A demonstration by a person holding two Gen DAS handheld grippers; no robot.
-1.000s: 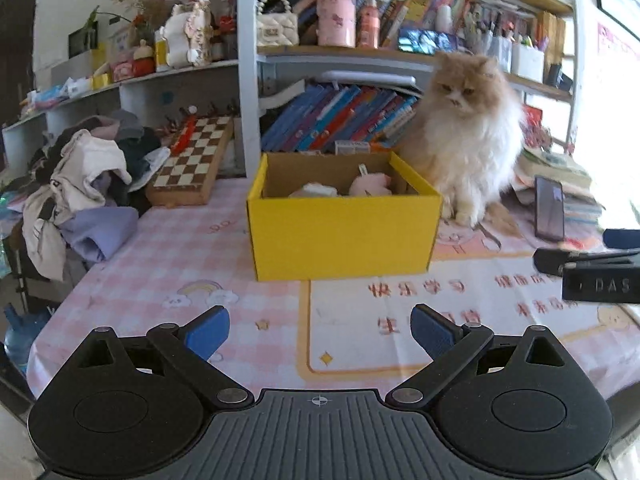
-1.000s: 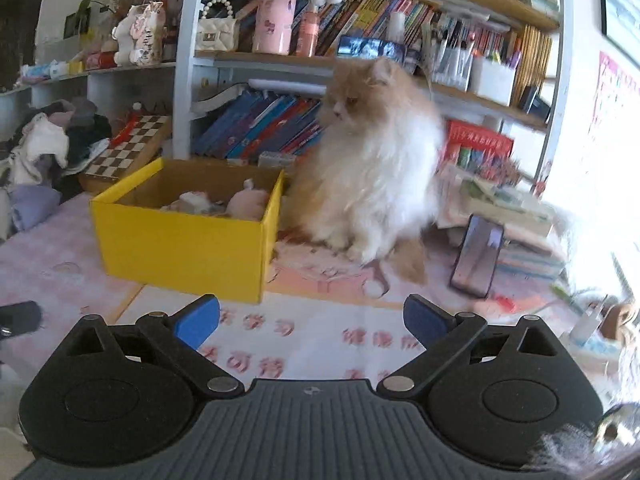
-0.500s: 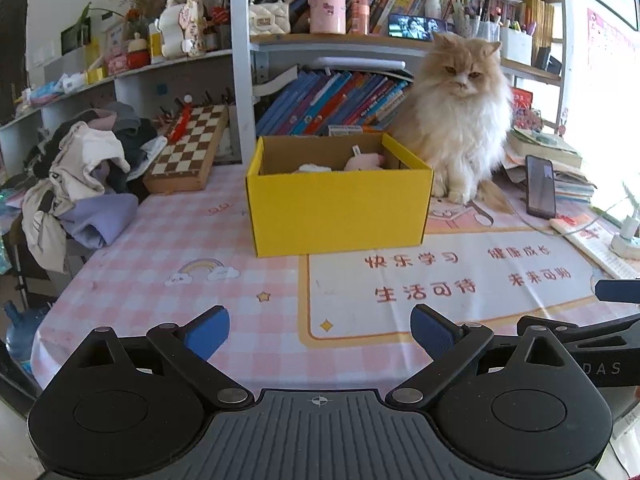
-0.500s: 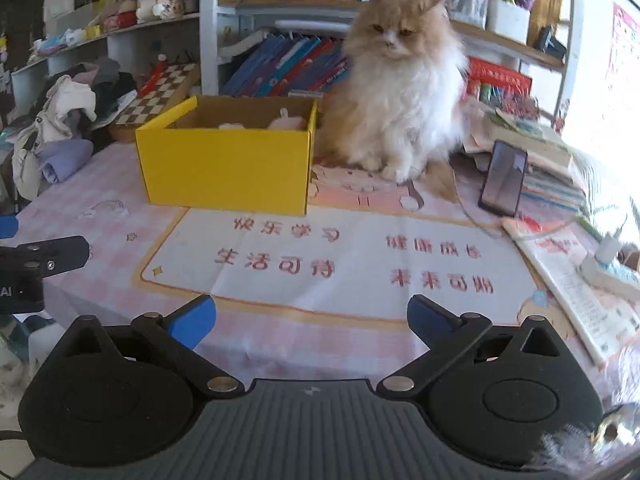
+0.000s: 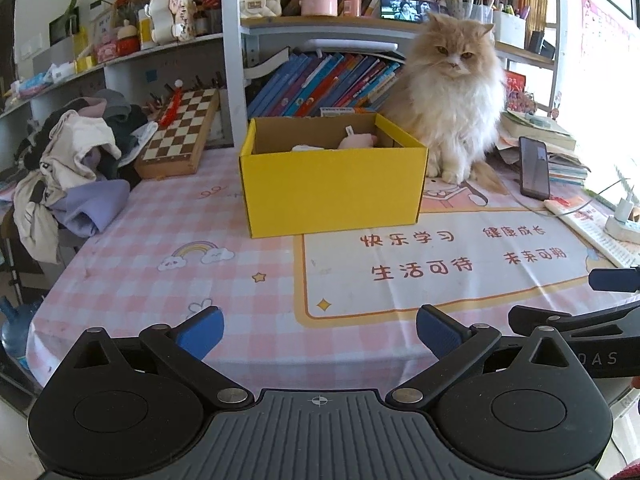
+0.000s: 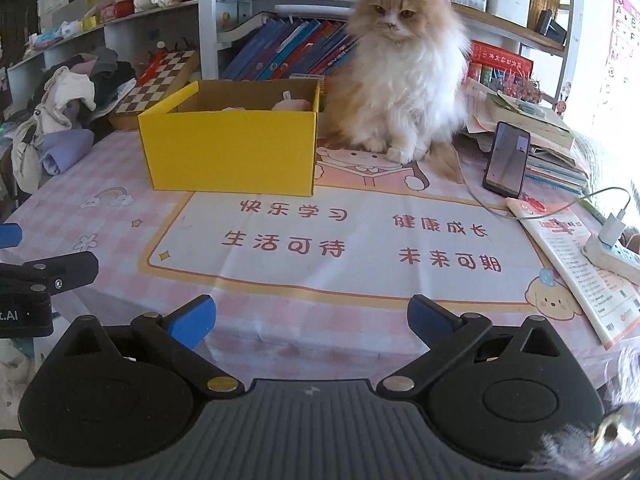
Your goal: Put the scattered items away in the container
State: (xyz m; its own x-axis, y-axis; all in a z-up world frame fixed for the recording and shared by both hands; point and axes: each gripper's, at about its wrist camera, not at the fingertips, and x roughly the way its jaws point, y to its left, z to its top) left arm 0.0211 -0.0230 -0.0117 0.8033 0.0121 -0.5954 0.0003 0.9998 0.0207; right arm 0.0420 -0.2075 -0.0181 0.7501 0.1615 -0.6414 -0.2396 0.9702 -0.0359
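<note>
Both grippers, left gripper point(image 5: 318, 334) and right gripper point(image 6: 310, 320), stand wide and empty; the cat point(image 5: 452, 108), touching the yellow box point(image 5: 332, 190), may shift it

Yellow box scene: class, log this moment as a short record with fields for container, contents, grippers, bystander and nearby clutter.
container: yellow cardboard box, open top, on the checked tablecloth
contents: pink soft item and a white item inside
left gripper: open, empty
right gripper: open, empty
bystander: fluffy orange cat sitting beside the box
clutter: phone, chessboard, clothes pile
</note>
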